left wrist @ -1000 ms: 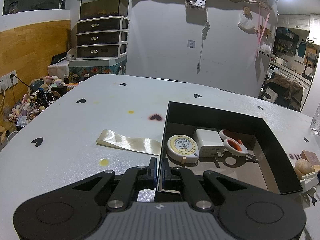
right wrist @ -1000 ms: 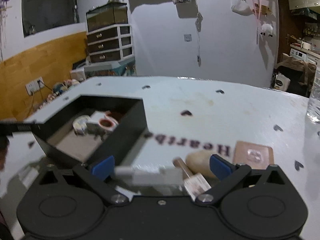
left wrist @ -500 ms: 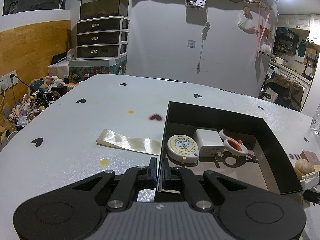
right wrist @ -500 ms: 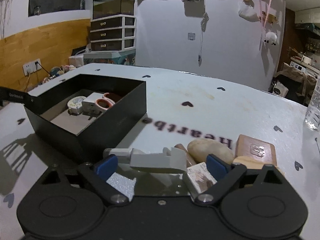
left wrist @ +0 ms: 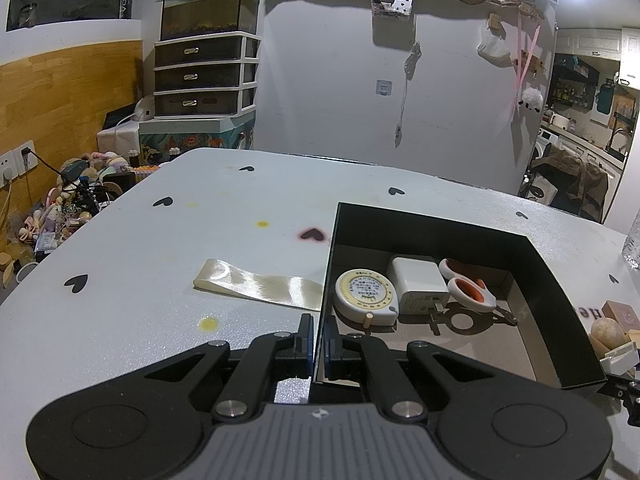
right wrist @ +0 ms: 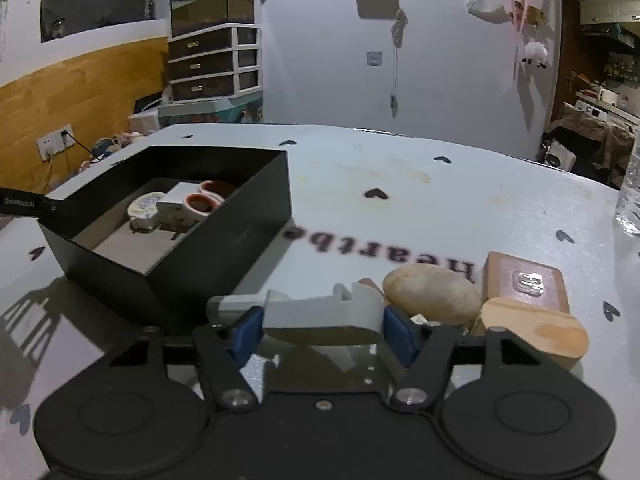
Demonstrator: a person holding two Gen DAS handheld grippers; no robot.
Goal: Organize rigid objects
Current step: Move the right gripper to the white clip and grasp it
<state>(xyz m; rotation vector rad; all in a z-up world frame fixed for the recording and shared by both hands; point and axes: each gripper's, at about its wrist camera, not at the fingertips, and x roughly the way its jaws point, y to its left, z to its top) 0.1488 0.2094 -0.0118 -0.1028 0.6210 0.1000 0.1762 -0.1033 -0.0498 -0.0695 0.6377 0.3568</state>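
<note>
A black open box [left wrist: 440,228] sits on the white table and holds a round tape measure [left wrist: 366,294], a white charger [left wrist: 420,290] and orange-handled scissors [left wrist: 466,290]. My left gripper [left wrist: 319,340] is shut on the box's near left wall. In the right wrist view the box [right wrist: 224,152] lies to the left. My right gripper [right wrist: 324,332] is closing on a white plastic piece [right wrist: 320,308] lying crosswise between its jaws; the blue pads [right wrist: 248,332] touch both its ends. A beige stone [right wrist: 432,292] lies just behind it.
A brown block [right wrist: 524,284] and a pale wooden piece [right wrist: 536,332] crowd the right jaw. A cream ribbon [left wrist: 260,286] lies left of the box. A clear bottle [right wrist: 630,200] stands at the table's right edge. The table's far edge meets a wall.
The right gripper's jaws have come in from wide apart onto the ends of the white plastic piece, and the gripper has sunk a little toward it. The left gripper and box have not moved.
</note>
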